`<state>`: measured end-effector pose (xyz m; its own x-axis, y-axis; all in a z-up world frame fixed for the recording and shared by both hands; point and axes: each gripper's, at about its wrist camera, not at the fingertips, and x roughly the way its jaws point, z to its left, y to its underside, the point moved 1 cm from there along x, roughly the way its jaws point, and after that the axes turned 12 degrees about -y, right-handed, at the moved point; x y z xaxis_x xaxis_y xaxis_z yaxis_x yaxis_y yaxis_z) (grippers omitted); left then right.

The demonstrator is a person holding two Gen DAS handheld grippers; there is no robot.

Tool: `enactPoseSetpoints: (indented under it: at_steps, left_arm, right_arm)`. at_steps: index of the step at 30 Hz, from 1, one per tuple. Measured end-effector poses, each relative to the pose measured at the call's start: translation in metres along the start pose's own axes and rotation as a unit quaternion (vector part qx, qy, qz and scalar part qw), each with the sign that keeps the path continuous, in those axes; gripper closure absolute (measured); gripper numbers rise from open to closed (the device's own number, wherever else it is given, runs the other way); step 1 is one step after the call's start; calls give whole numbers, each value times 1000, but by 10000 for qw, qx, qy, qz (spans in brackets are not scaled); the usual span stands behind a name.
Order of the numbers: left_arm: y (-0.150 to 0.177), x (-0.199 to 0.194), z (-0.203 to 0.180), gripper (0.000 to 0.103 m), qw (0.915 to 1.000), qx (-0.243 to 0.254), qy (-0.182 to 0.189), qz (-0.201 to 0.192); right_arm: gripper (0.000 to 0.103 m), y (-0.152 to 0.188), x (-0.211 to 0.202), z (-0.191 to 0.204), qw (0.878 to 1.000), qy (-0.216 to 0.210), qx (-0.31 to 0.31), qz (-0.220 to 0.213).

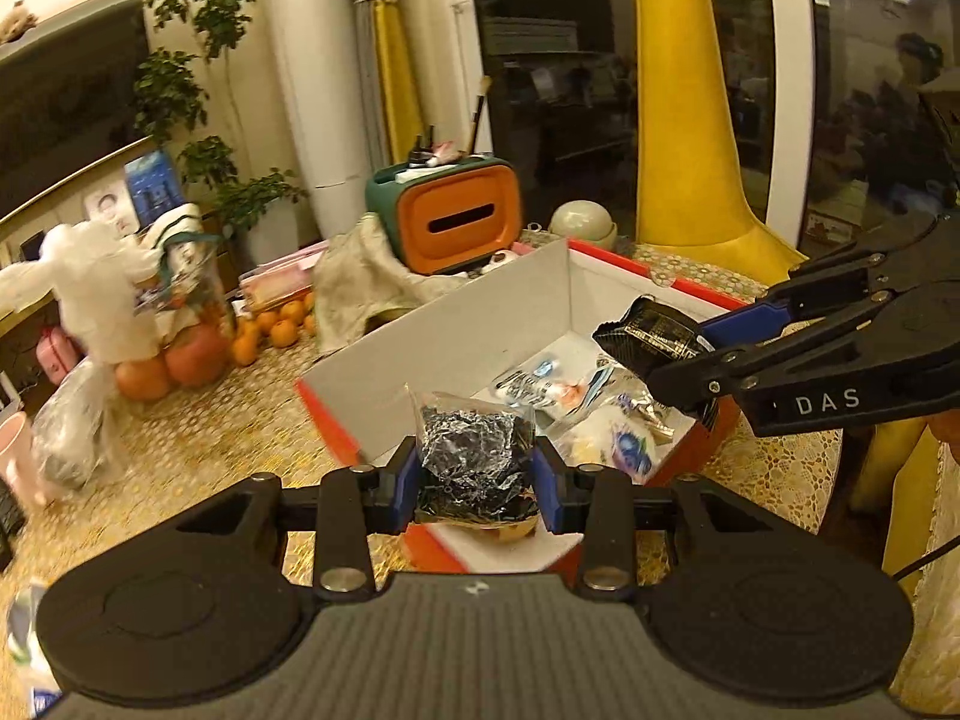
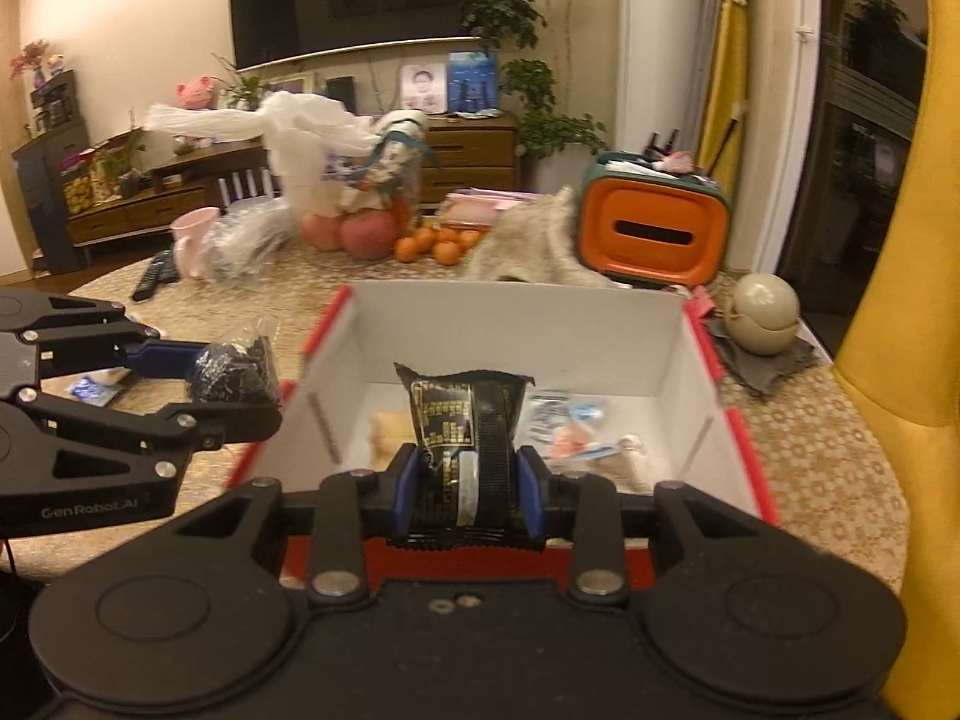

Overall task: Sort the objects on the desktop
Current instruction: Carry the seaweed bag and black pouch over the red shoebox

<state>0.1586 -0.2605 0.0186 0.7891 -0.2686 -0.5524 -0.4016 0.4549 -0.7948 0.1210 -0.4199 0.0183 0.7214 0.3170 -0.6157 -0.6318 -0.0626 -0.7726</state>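
Note:
A white box with red rim (image 1: pixel 456 324) (image 2: pixel 510 324) stands on the table and holds several small packets (image 1: pixel 558 390). My left gripper (image 1: pixel 474 480) is shut on a clear bag of black bits (image 1: pixel 474 450), held over the box's near-left edge; it also shows in the right wrist view (image 2: pixel 237 369). My right gripper (image 2: pixel 465 489) is shut on a black snack packet with gold print (image 2: pixel 462 438), held above the box's near rim; the packet also shows in the left wrist view (image 1: pixel 648 336).
An orange and green tissue box (image 2: pixel 651 231) stands behind the box with a beige cloth (image 2: pixel 534 252). Oranges (image 2: pixel 432 246), apples and plastic bags lie at the back left. A pink mug (image 2: pixel 192 240), a remote and a round beige container (image 2: pixel 765 312) are on the table.

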Motion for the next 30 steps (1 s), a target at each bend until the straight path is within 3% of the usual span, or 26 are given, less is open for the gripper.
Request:
enactPoseSetpoints:
  at_steps: [8,18,30]
  left_arm:
    - [-19,43,-16,66,9996,149,136,197]
    - [-35,97,-14,66,9982,22,36,594]
    - [-28,143,-14,66,9913,-92,176,1305]
  right_arm:
    - [70,-4,18,-39,9993,300,204,72]
    - [70,-11,57,-59,9982,419,215,380]
    - [70,-8,87,-79,9963,541,331,585]
